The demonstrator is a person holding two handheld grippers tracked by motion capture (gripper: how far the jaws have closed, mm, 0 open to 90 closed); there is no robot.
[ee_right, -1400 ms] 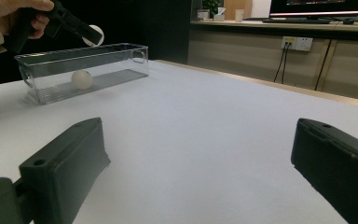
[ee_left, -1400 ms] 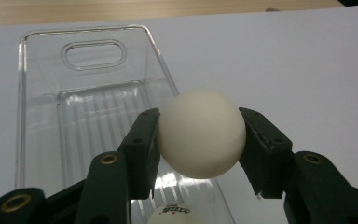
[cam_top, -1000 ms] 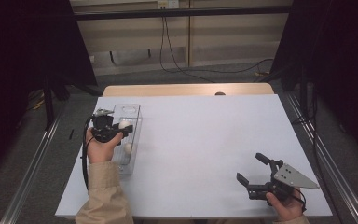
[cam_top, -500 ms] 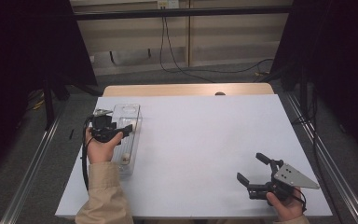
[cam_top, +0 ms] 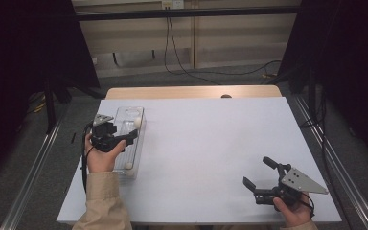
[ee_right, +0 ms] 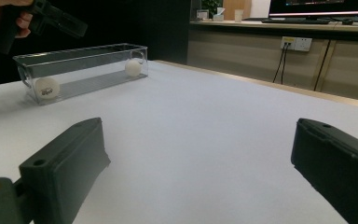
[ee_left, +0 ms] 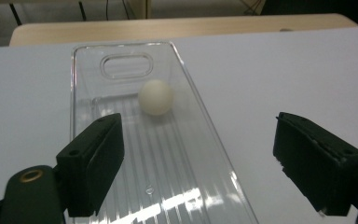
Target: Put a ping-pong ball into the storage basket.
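Now the left gripper [cam_top: 124, 136] hangs over the near half of a clear plastic tray [cam_top: 120, 167] at the left edge of the white table [cam_top: 211, 143]. Its jaws have just been opening and stand wide apart with nothing between them, as the left gripper view makes plain: bare ribbed tray floor shows in the gap. One white ball [ee_left: 155, 96] lies on that floor ahead of the jaws, toward the far end with the cut-out handle [ee_left: 126, 65], a little left of the midline between the jaws. A second ball [ee_right: 46, 87] rests at the other end of the tray (the right gripper view shows both, one at each end wall), so it sits on the person's side, below or behind the left gripper.

What the next move turns on, as I judge it, is the tray's long axis: it runs away from the person, and the left gripper looks along it, so the far ball lies straight ahead and down, reachable by a forward push between the long walls.

Over at the near right corner, the right gripper [cam_top: 261, 175] rests low with its jaws spread and empty, well apart from the tray. The left hand [cam_top: 100, 155] is clearly the nearer one.
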